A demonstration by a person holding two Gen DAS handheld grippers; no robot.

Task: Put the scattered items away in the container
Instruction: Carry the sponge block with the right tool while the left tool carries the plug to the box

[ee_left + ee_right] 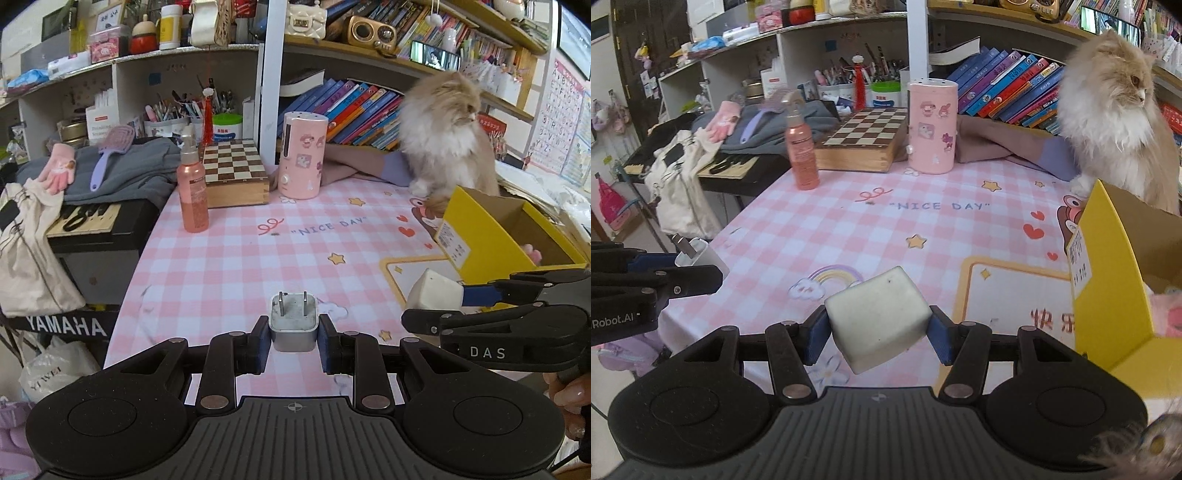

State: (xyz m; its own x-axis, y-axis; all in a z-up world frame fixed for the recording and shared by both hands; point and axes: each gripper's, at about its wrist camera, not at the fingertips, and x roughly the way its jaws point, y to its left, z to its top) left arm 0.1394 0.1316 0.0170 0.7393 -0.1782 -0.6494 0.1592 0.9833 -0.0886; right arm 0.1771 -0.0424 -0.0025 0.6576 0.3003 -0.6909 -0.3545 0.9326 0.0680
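- My left claw (294, 345) pinched a small white square wall charger with two metal prongs (294, 322), prongs pointing away from me toward 12 o'clock, above the pink checked tabletop (221, 266).
- My right claw (877, 336) gripped a cream-white rounded block, soap-like (877, 317), between its blue pads, tilted with one corner low.
- The open yellow cardboard box (1108, 295) stood at about 3 o'clock of my right claw, just beside it; from my left claw it lay at 2 o'clock, beyond the right one.
- I judged the right hand nearer, so the block should go in first, swinging toward 3 o'clock over the near wall.
- A fluffy cream cat (448, 133) sat just behind the box, a risk if it reached in.
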